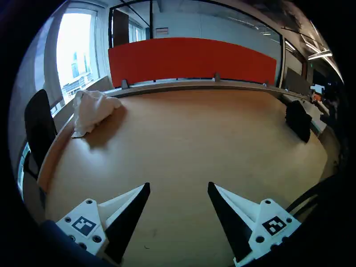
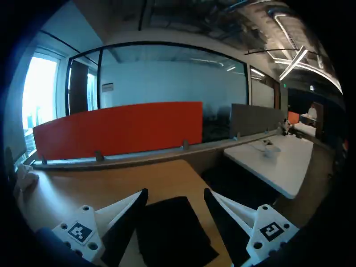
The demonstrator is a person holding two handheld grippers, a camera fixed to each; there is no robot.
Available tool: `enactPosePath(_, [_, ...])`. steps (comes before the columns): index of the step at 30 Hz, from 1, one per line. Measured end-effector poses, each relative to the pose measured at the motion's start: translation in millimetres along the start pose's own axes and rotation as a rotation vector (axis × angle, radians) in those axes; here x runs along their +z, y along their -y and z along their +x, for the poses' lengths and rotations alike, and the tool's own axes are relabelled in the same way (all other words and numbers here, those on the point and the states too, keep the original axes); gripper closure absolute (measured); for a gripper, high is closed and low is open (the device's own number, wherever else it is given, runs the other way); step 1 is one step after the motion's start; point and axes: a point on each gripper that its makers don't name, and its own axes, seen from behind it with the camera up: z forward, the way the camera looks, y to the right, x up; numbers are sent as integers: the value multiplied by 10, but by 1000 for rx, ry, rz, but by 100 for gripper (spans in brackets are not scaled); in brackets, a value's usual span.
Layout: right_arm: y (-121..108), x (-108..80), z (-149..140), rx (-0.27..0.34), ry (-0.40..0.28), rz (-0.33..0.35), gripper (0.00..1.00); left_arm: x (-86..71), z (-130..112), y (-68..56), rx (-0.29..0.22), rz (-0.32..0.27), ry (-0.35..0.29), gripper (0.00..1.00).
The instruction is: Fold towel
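A crumpled white towel [image 1: 91, 110] lies in a heap at the far left corner of the wooden table [image 1: 187, 142]. My left gripper [image 1: 179, 188] hovers open over the table's near part, well short of the towel, with nothing between its fingers. In the right gripper view, a sliver of the white towel [image 2: 23, 178] shows at the far left edge of the table [image 2: 89, 189]. My right gripper [image 2: 175, 194] is open above a flat black object [image 2: 171, 229] on the table's right end, and its fingers hold nothing.
A red divider panel [image 1: 191, 60] runs along the table's far edge. The black object [image 1: 298, 119] lies at the right end. A black chair [image 1: 39, 124] stands left of the table. A white desk [image 2: 278, 162] and a dark gap sit beyond the table's right edge.
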Motion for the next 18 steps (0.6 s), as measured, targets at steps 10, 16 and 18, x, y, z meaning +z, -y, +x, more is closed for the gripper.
enactPosePath(10, [524,-131,399,-54,-149,102,2,21,49,22,-16,9,-14,4])
enactPosePath(16, [873,-182,534,-69,-181,151,2,20,52,42,-26,19,-22,4])
enactPosePath(18, [998,-207,551,-66,-187,168,2,22,50,48,-29,21,-24,4])
